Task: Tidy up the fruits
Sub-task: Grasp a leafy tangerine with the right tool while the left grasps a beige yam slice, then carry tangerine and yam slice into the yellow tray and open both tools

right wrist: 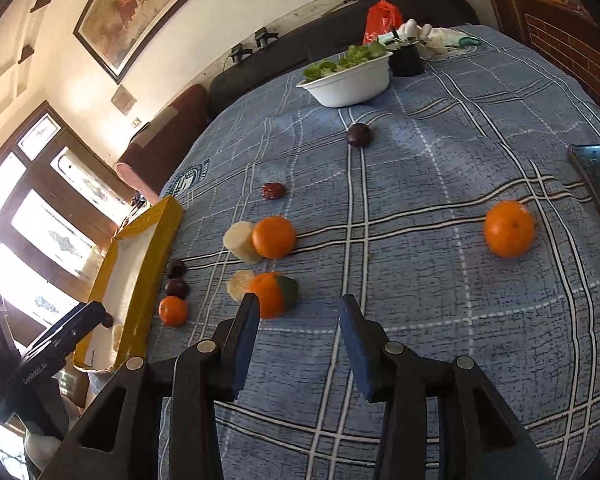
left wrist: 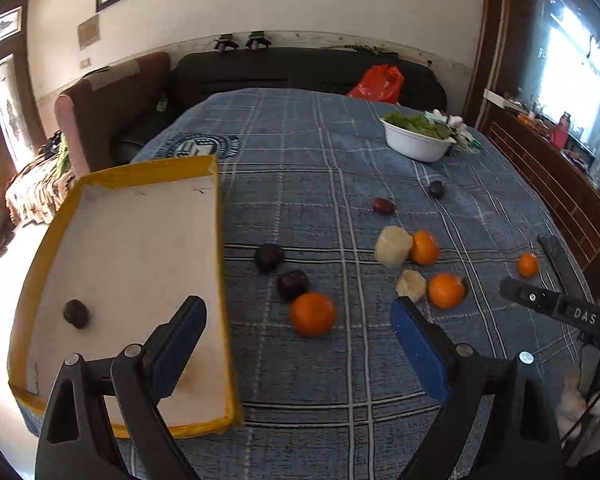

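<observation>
Orange [right wrist: 265, 295] half behind right fingers [right wrist: 247, 336]

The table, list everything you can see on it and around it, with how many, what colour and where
tray: one, yellow rim, white inside, table's left edge
dark plums: five; one in the tray, two beside it, two farther back
oranges: four, orange; one near the tray, two mid-table beside the pale pieces, one far right
pale peeled pieces: two, cream, mid-table
bowl: one, white, holding greens, far side
phone: one, dark, right edge
red bag: one, on the dark sofa behind
tablecloth: blue plaid
left gripper: open, empty, near the tray
right gripper: open, empty, over the cloth
</observation>
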